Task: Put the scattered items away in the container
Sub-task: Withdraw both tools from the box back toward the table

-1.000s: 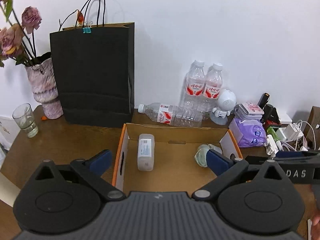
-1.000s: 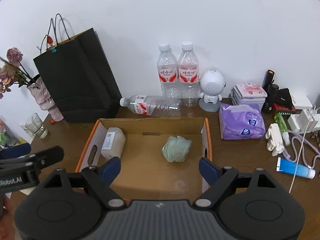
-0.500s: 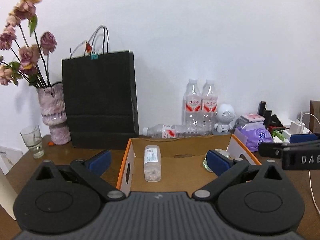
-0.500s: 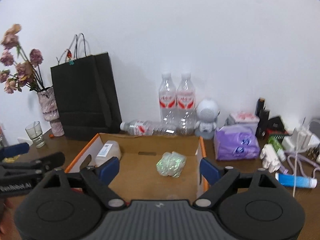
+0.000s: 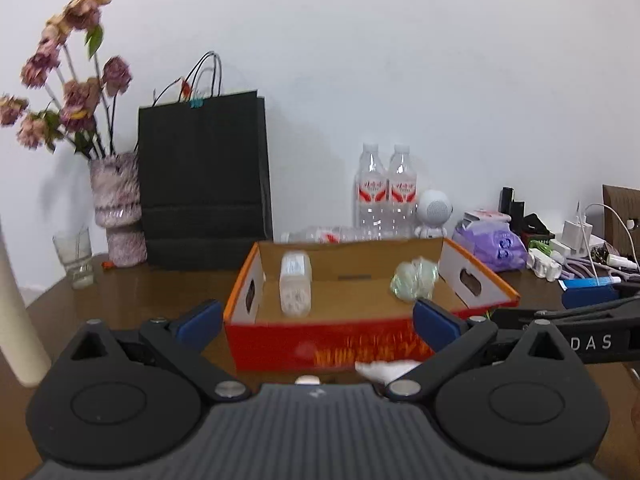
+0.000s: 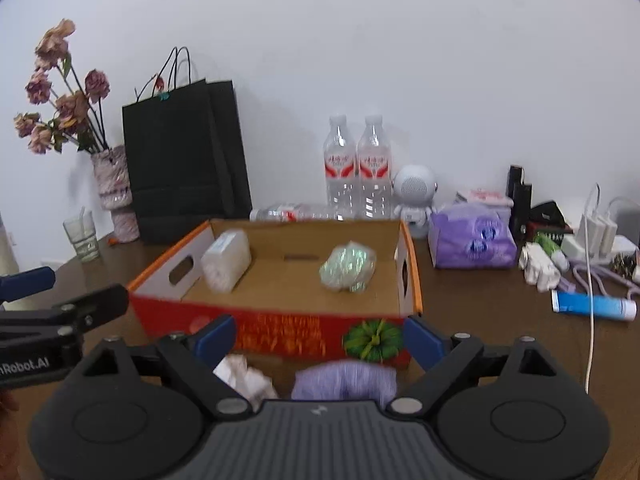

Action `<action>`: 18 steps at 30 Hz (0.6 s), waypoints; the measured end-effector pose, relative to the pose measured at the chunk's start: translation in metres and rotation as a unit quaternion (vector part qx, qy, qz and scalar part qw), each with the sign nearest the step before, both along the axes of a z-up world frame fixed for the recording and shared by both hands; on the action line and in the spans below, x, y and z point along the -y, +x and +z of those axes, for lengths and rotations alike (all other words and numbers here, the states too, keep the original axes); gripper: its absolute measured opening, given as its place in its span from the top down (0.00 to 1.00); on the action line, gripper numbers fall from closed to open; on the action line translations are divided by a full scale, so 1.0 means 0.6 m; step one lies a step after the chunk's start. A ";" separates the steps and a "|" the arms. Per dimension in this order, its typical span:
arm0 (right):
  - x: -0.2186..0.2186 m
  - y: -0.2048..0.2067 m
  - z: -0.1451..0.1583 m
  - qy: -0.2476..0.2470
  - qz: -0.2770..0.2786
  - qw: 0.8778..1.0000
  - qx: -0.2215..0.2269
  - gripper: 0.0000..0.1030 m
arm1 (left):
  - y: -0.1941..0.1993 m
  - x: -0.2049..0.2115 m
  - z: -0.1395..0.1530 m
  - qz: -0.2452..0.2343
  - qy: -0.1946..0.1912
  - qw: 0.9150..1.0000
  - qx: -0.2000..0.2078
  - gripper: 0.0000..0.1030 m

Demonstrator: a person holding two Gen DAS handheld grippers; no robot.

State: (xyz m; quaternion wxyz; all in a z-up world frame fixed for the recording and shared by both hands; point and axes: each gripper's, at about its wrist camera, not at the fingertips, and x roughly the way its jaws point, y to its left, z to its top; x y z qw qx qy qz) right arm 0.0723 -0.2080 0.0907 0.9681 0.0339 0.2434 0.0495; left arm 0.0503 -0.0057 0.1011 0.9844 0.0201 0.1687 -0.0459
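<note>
An open cardboard box [image 5: 352, 340] [image 6: 280, 332] with red front and orange rims stands on the brown table. Inside lie a white plastic bottle [image 5: 296, 284] [image 6: 226, 260] and a greenish crumpled wrapper [image 5: 414, 282] [image 6: 348, 268]. In front of the box, in the right wrist view, lie a white crumpled tissue [image 6: 246, 378], a purple cloth item [image 6: 346, 380] and a green pumpkin-like ball [image 6: 374, 340]. My left gripper [image 5: 318, 320] is open and empty before the box. My right gripper [image 6: 320, 338] is open and empty above these items.
A black paper bag [image 5: 204, 184], a vase of dried flowers [image 5: 118, 208], a glass [image 5: 76, 256], water bottles [image 6: 356, 168], a white robot speaker [image 6: 414, 194], a purple tissue pack [image 6: 472, 240], a blue tube [image 6: 592, 306], chargers and cables [image 6: 596, 232] stand around the box.
Both grippers have pulled back and lowered, so the box's red front and the items before it have come into view. Both stay open and empty.
</note>
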 end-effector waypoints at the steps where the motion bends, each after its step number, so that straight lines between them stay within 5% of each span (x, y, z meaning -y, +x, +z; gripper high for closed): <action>1: 0.000 -0.009 -0.006 0.000 -0.002 1.000 -0.002 0.11 | -0.008 -0.003 -0.005 -0.001 -0.003 1.000 -0.003 0.00; 11: 0.026 -0.133 -0.067 0.000 -0.008 1.000 -0.007 0.06 | -0.123 -0.041 -0.096 0.042 -0.027 0.997 -0.060 0.00; 18: 0.029 -0.232 -0.113 0.005 -0.001 1.000 -0.022 0.06 | -0.213 -0.055 -0.125 0.038 0.023 0.998 -0.053 0.00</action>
